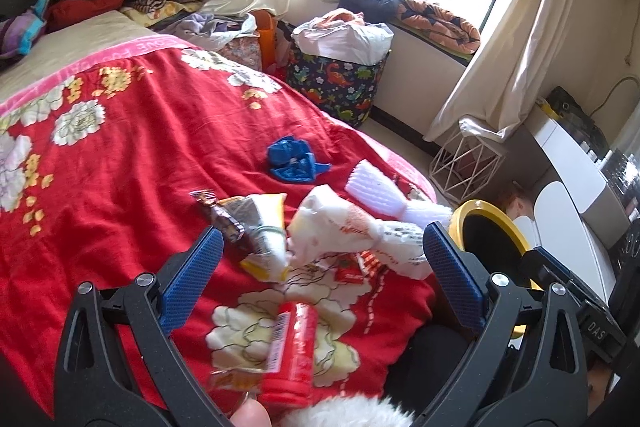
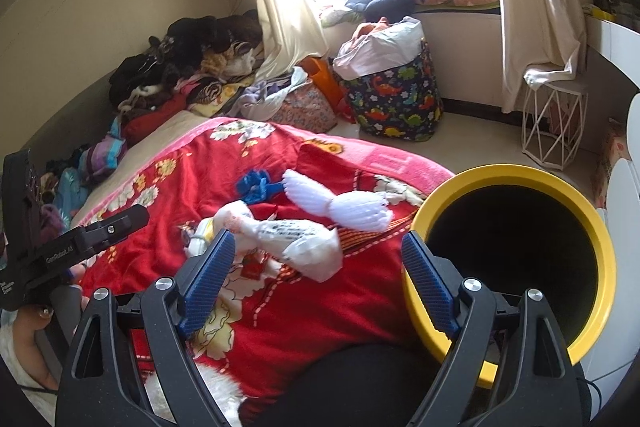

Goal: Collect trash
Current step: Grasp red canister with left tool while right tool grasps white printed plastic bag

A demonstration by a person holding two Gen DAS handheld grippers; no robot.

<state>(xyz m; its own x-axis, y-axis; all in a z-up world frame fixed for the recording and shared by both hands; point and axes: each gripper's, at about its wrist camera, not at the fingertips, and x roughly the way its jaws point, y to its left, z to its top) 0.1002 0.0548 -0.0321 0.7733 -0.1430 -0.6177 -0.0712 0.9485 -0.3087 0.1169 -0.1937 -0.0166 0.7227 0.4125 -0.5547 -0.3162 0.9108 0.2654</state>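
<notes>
- The right hand-held gripper [image 2: 318,255] stands wide open with nothing between its blue pads [image 2: 208,283].
- Beyond it, a red flowered blanket [image 2: 192,183] covers the bed.
- On the blanket lie a crumpled white plastic bag [image 2: 296,243], a white foam net sleeve [image 2: 340,205] and a blue scrap [image 2: 254,185].
- A yellow-rimmed bin [image 2: 600,255], dark inside, stands just beside the bed's edge on the right.
- The left hand-held gripper [image 2: 132,219] shows at the left edge; whether it is open cannot be told here.
- A dinosaur-print bag [image 2: 396,99] sits on the floor near the window.
</notes>
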